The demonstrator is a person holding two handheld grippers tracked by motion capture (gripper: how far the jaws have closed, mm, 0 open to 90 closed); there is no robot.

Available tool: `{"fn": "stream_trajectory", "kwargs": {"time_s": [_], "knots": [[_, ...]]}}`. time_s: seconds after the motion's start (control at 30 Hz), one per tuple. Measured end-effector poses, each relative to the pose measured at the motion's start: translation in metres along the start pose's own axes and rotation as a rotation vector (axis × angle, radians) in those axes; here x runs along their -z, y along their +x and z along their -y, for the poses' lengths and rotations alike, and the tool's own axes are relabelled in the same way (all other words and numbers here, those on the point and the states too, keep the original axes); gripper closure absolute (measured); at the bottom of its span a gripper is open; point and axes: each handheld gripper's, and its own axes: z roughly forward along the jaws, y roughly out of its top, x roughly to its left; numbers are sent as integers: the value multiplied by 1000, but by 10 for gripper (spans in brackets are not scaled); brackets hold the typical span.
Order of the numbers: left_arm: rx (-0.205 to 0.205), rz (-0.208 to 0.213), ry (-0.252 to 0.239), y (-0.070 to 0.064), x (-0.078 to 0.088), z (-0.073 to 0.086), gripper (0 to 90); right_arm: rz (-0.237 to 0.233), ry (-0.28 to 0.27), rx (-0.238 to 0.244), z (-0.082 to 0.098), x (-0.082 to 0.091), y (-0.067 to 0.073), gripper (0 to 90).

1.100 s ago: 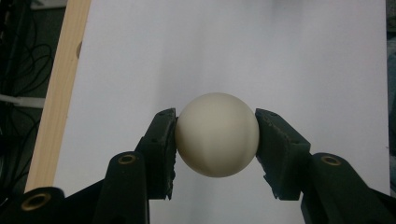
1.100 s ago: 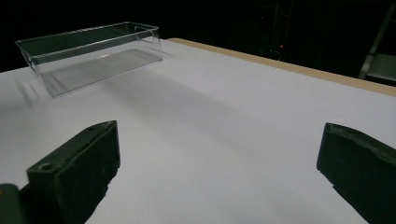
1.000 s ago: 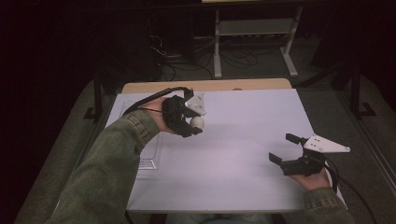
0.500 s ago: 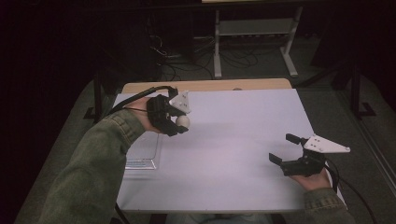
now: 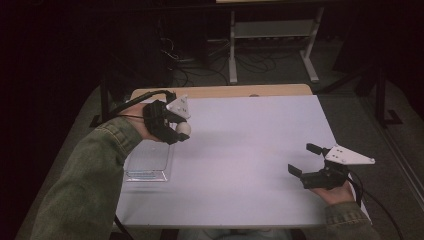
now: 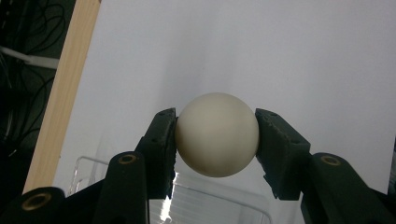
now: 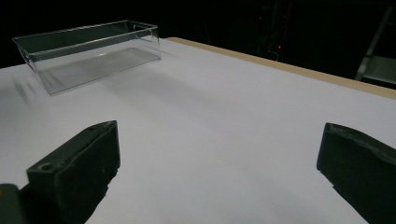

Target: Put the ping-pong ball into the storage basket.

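Looking down from the high view: left gripper [image 5: 176, 131] held above the far left part of the white table [image 5: 240, 150], jaws pressed on a pale ball [image 5: 183, 129], with a green sleeve [image 5: 95, 170] running back to the bottom edge. Just below and nearer, a clear plastic tray [image 5: 147, 162] lying flat on the table by its left edge. Over at the near right corner, right gripper [image 5: 310, 160] resting low, jaws spread wide with nothing between them, well apart from ball and tray.

Looking along the left gripper view: ball [image 6: 217, 134] clamped squarely between the two black pads, one pad touching each side, lifted clear of the white tabletop [image 6: 243, 51] behind it. Tray rim [image 6: 187, 200] showing beneath the ball, between the jaws. Wooden table edge [image 6: 63, 93] running up the left side.

Looking along the right gripper view: right gripper [image 7: 217, 154] with jaws far apart, holding nothing, bare white surface between them. Tray [image 7: 88, 51] standing empty at the upper left, far across the table.
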Motion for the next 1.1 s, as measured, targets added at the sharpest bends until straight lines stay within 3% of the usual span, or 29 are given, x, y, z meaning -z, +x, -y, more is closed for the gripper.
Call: {"fn": "stream_trajectory", "kwargs": {"time_s": [0.4, 1.1], "knots": [[-6, 14, 49, -3, 5, 16, 504, -1, 9, 5, 1, -1, 0, 0], [121, -31, 127, 12, 11, 76, 504, 1, 2, 15, 0, 0, 0, 0]]}}
